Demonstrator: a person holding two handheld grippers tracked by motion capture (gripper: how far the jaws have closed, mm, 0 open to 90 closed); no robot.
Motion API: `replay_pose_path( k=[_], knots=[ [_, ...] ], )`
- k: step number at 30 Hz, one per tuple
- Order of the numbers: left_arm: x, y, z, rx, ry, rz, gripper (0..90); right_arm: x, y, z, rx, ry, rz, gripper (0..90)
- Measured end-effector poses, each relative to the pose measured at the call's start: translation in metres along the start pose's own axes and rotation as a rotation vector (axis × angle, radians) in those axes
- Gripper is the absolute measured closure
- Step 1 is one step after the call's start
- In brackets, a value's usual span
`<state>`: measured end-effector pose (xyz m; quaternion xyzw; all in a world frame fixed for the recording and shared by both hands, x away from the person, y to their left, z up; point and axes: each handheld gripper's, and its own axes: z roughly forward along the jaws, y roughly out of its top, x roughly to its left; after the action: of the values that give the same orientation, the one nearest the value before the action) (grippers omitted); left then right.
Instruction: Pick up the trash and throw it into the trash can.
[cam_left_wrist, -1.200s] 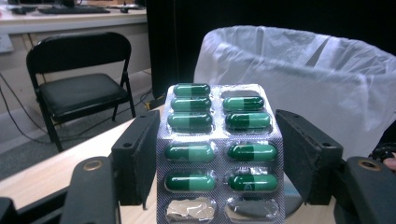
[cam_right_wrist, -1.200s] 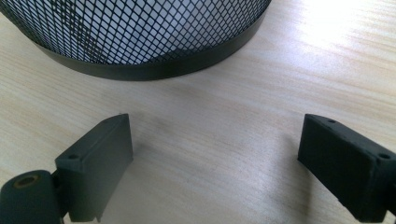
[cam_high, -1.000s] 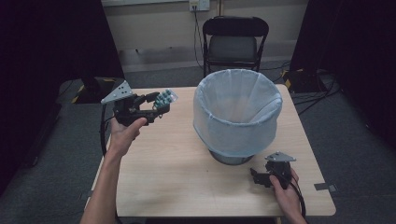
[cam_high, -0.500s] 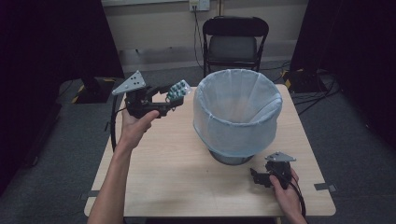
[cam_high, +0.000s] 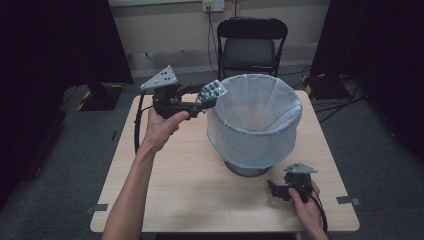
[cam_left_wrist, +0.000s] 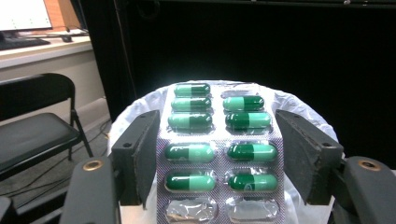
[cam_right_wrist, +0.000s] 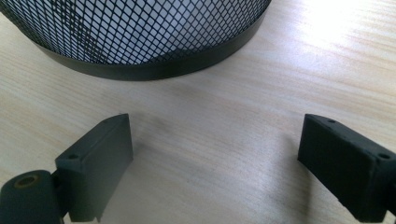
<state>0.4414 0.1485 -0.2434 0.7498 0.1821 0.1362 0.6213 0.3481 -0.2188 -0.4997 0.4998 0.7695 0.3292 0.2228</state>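
So right now I've got the left claw (cam_high: 204, 102) up in the air over the far left part of the table (cam_high: 165, 190), clamped on a blister pack (cam_high: 212, 90) of green capsules, and the pack sits just at the near-left rim of the bin (cam_high: 255, 125). In the left gripper view the blister pack (cam_left_wrist: 218, 149) runs straight up between the two jaws, which press on its side edges; I count nine filled green pockets and two empty, crushed ones at the bottom, with the white bag liner (cam_left_wrist: 299, 112) right behind it. The bin is a black mesh basket with the white liner folded over its rim, standing mid-table toward the right. My right claw (cam_high: 276, 189) rests low near the near right corner, jaws spread wide with nothing between them, and the right gripper view has the bin's mesh base (cam_right_wrist: 140, 42) just ahead on the wood.
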Motion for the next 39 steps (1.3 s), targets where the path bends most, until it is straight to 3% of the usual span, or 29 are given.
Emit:
replay_pose_path(
  k=[5, 13, 21, 26, 39],
  knots=[
    [0.001, 0.001, 0.017, 0.001, -0.025, -0.013, 34.2, 0.0, 0.0, 0.0, 0.0, 0.0, 0.0, 9.2],
    [-0.007, 0.013, 0.041, 0.041, -0.036, 0.011, 34.2, 0.0, 0.0, 0.0, 0.0, 0.0, 0.0, 9.2],
    [-0.008, 0.015, 0.059, 0.053, -0.108, 0.004, 34.1, 0.0, 0.0, 0.0, 0.0, 0.0, 0.0, 9.3],
    [-0.002, 0.012, 0.067, 0.08, -0.079, -0.028, 29.0, 0.0, 0.0, 0.0, 0.0, 0.0, 0.0, 9.2],
    [0.001, 0.009, 0.056, 0.069, -0.046, -0.019, 17.8, 0.0, 0.0, 0.0, -0.001, 0.001, -0.001, 9.2]
  ],
)
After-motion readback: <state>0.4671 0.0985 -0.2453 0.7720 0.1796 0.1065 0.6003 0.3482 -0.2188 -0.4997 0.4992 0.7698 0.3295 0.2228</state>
